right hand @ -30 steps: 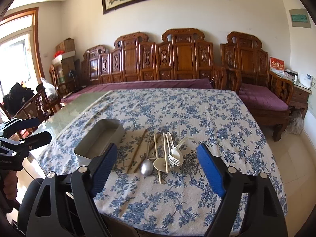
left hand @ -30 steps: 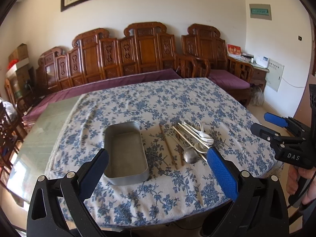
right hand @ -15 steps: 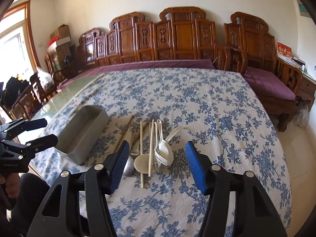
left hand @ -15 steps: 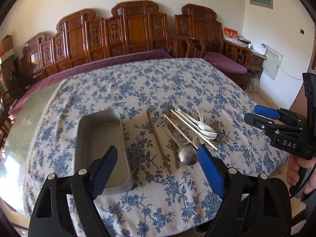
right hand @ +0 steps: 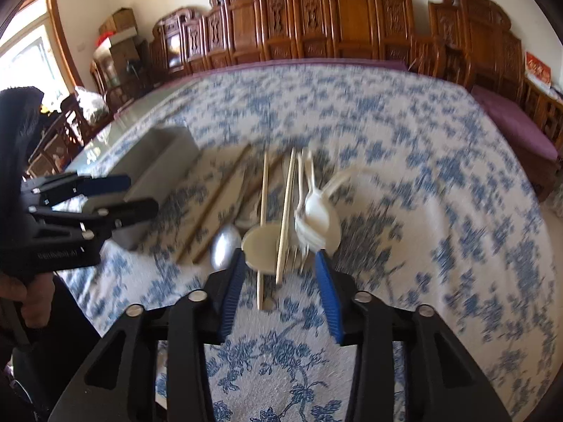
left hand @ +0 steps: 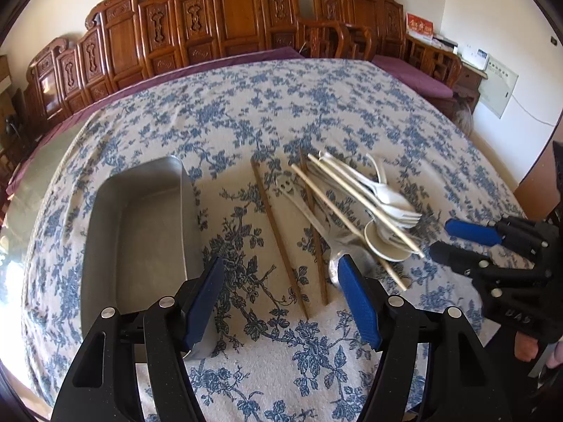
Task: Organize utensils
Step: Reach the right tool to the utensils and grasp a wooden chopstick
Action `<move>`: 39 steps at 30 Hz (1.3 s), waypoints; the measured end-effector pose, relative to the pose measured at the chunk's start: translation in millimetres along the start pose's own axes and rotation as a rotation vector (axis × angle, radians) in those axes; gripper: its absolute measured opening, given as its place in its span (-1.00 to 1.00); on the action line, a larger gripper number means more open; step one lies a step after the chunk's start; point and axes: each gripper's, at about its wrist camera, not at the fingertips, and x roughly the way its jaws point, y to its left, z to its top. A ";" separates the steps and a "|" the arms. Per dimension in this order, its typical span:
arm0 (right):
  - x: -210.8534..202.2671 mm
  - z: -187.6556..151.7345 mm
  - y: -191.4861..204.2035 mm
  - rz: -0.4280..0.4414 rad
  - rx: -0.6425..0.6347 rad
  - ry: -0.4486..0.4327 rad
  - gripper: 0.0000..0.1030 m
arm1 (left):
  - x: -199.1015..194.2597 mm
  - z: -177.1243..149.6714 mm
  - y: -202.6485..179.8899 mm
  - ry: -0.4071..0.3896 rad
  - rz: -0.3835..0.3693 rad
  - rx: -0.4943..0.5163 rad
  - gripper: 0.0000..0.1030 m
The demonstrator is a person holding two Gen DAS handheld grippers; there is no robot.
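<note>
A pile of utensils lies on the floral tablecloth: dark wooden chopsticks [left hand: 278, 239], pale chopsticks [left hand: 355, 193], white plastic spoons [left hand: 383, 197], a round white spoon [left hand: 381, 242] and a metal spoon [left hand: 339, 263]. An empty metal tray [left hand: 140, 239] sits to their left. My left gripper [left hand: 281, 292] is open above the near ends of the dark chopsticks, between tray and pile. My right gripper [right hand: 281, 281] is open just before the pale chopsticks [right hand: 285, 211] and round spoon [right hand: 264, 246]; this view is blurred. The tray [right hand: 158, 172] shows at its left.
The table's near edge runs just below both grippers. Carved wooden chairs [left hand: 239, 17] line the far wall behind the table. A bare glass strip of table [left hand: 21, 190] lies left of the cloth. Each gripper shows in the other's view, the right [left hand: 492, 253] and the left [right hand: 88, 204].
Both grippers have moved forward and down toward the utensil pile. Their jaws have narrowed but stay open. The utensils and tray have not moved.
</note>
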 end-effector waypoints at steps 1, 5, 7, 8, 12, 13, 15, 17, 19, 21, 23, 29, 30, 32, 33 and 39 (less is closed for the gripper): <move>4.4 -1.6 -0.3 0.005 0.005 0.008 -0.36 | 2.1 -0.1 0.8 0.003 0.001 0.000 0.26; 14.0 -4.2 -0.2 0.015 0.023 0.018 -0.54 | 8.9 -1.4 4.0 0.017 0.007 -0.007 0.26; 15.0 -3.2 0.4 0.010 0.019 0.025 -0.65 | 11.3 -0.6 4.3 0.021 0.011 -0.008 0.26; 14.6 -2.4 -0.3 0.011 0.020 0.026 -0.66 | 12.8 0.3 4.7 0.023 0.012 -0.008 0.26; 10.6 0.5 2.0 0.004 0.009 0.020 -0.99 | 19.3 2.4 5.6 0.031 0.018 -0.008 0.26; 8.1 1.3 1.8 0.006 0.007 0.017 -0.99 | 21.1 2.8 5.3 0.033 0.020 -0.006 0.26; 4.3 2.4 0.7 0.008 0.009 0.015 -0.99 | 25.1 3.1 5.7 0.040 0.024 -0.004 0.26; 0.6 2.9 3.2 0.008 0.001 0.005 -0.99 | 27.7 2.7 5.8 0.044 0.029 -0.004 0.26; -1.6 3.1 9.2 0.023 -0.018 -0.003 -0.98 | 27.9 2.2 7.3 0.044 0.036 -0.005 0.25; 1.0 3.9 12.9 0.029 -0.019 -0.001 -0.96 | 27.5 1.4 9.2 0.043 0.035 -0.010 0.26; 5.1 6.6 15.0 0.025 -0.032 -0.002 -0.90 | 26.2 1.4 11.5 0.041 0.038 -0.014 0.26; 22.4 26.2 11.9 -0.006 -0.042 0.003 -0.75 | 22.9 6.1 12.8 0.032 0.030 -0.017 0.25; 27.9 30.3 11.5 -0.001 -0.047 0.018 -0.73 | 23.2 7.4 12.4 0.031 0.028 -0.017 0.25; 37.9 34.5 11.9 -0.009 -0.063 0.038 -0.69 | 24.1 8.6 12.0 0.029 0.029 -0.015 0.25; 42.3 35.1 12.0 -0.014 -0.067 0.050 -0.68 | 25.0 9.3 11.9 0.029 0.030 -0.014 0.25; 59.0 37.3 11.6 -0.053 -0.101 0.103 -0.79 | 28.5 10.4 12.0 0.035 0.027 -0.018 0.25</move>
